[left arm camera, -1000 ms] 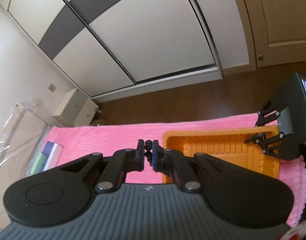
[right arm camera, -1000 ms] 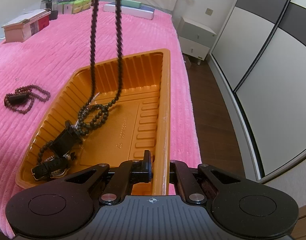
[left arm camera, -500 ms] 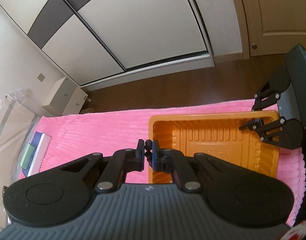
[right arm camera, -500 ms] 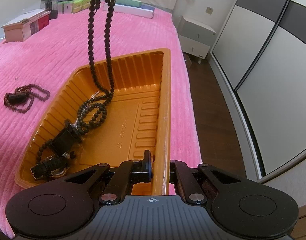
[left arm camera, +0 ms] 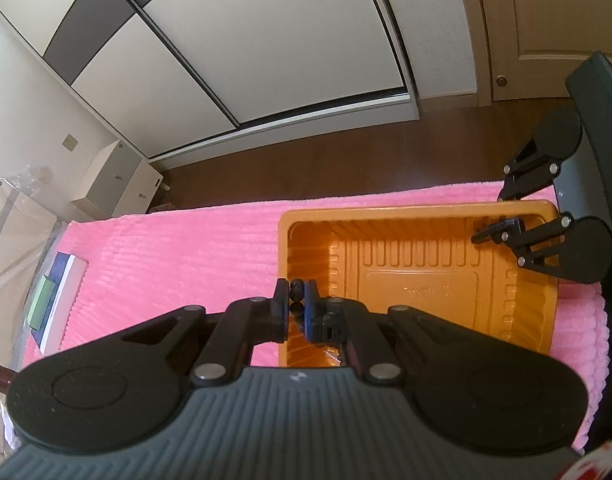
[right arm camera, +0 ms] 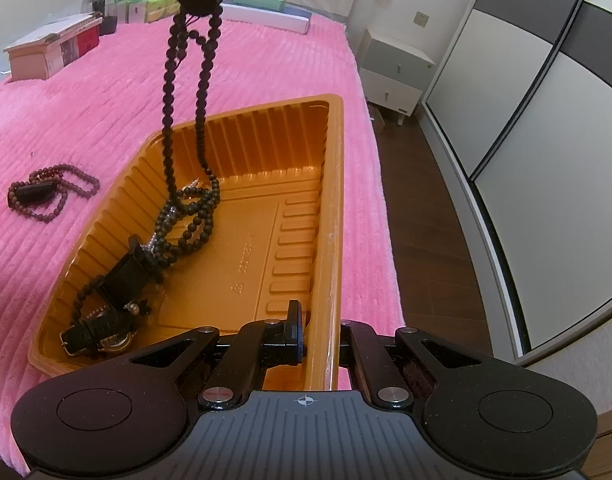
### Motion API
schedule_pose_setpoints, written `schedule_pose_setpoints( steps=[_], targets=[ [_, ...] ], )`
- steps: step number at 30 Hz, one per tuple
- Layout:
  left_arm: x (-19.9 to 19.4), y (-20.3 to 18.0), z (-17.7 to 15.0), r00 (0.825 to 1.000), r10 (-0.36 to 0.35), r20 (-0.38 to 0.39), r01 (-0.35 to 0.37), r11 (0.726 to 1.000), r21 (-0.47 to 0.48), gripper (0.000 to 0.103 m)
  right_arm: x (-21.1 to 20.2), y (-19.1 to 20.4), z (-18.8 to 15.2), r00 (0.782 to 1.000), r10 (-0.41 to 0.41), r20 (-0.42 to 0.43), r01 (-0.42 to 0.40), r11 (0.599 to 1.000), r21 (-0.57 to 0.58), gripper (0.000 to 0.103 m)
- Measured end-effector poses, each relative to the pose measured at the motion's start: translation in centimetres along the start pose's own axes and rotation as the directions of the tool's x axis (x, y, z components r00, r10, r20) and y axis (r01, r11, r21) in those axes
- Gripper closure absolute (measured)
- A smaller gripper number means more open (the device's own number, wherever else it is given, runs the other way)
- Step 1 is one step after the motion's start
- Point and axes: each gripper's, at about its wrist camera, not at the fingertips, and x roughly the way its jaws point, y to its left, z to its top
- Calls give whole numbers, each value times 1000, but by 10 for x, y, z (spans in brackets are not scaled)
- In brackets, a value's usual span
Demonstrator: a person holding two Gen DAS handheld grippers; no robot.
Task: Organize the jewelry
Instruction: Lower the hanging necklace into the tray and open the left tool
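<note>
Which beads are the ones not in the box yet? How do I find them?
Start at the big pink blanket and find the orange tray on it. Beside the tray, alone on the blanket, lies a small heap of reddish-brown beads with a dark tag on it. The other beads are black and hang into the tray.
</note>
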Motion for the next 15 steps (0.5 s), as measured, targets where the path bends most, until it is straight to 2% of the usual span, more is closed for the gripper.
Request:
schedule_pose_setpoints(
  steps=[15],
  targets=[
    [16, -8, -4, 999, -31, -23, 31, 999, -10, 97, 1, 0, -1, 1000, 1, 0, -1, 1000, 2, 99]
  ],
)
